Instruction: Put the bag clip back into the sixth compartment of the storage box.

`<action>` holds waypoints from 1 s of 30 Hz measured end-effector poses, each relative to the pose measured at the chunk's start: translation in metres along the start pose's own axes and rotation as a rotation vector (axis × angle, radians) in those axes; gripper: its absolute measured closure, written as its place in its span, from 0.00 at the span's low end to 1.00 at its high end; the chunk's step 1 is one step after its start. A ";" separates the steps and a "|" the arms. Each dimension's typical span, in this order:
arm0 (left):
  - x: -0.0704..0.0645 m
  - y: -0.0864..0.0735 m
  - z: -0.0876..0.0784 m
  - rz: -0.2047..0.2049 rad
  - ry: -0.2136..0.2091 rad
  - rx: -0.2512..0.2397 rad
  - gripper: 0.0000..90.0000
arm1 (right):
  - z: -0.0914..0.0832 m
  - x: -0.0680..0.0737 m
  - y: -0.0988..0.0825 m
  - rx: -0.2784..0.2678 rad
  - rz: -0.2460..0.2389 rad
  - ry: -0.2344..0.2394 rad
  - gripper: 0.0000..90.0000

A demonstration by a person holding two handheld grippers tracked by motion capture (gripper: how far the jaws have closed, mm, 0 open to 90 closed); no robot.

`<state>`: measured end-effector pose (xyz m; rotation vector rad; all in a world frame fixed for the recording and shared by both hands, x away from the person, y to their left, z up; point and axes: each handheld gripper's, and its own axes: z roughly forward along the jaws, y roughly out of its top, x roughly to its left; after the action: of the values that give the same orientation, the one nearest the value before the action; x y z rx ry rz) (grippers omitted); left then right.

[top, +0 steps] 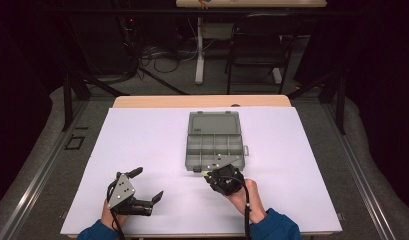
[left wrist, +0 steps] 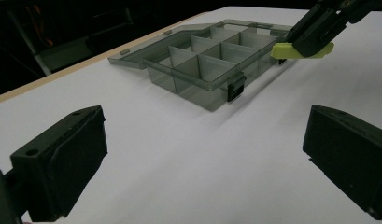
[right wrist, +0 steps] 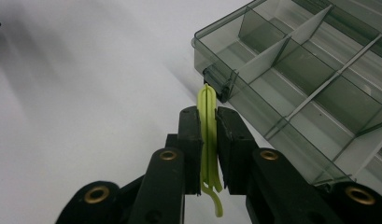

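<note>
A smoky clear organizer box [top: 214, 145] lies open on the white table, its lid folded back and its compartments [right wrist: 319, 74] looking bare. My right gripper [top: 208, 175] [right wrist: 208, 114] sits just off the box's near-left corner, shut on a thin yellow-green plastic piece [right wrist: 208, 121] that pokes out past the pads toward the black latch [right wrist: 216, 84]. That same piece [left wrist: 300, 50] shows in the left gripper view under the right gripper's jaws. My left gripper [top: 148, 185] [left wrist: 202, 154] rests low at the near left with its jaws wide open and nothing between them.
The white sheet [top: 142, 145] covers a wooden table whose far edge [top: 202, 101] shows. Beyond it stand a dark chair [top: 257, 47] and a table leg with cables on the floor [top: 199, 60]. A second latch [left wrist: 235, 86] sits on the box's front wall.
</note>
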<state>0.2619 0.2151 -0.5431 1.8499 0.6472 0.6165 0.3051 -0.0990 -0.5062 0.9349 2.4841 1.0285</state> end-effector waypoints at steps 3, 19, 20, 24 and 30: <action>0.000 0.000 0.000 0.000 0.000 0.001 0.00 | -0.001 0.000 0.001 -0.002 0.000 -0.003 0.89; 0.000 0.000 0.000 0.000 -0.003 0.001 0.00 | -0.002 -0.004 0.007 -0.026 -0.004 -0.018 0.89; 0.000 0.000 0.000 0.000 -0.004 0.001 0.00 | -0.002 -0.004 0.007 -0.026 -0.007 -0.021 0.89; 0.000 0.000 0.000 -0.001 -0.003 0.001 0.00 | -0.001 -0.006 0.009 -0.031 -0.004 -0.022 0.89; 0.000 0.000 0.000 0.001 -0.004 0.002 0.00 | 0.001 -0.009 0.010 -0.037 -0.002 -0.027 0.89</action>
<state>0.2619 0.2146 -0.5435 1.8527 0.6448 0.6129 0.3168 -0.0997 -0.4996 0.9294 2.4354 1.0509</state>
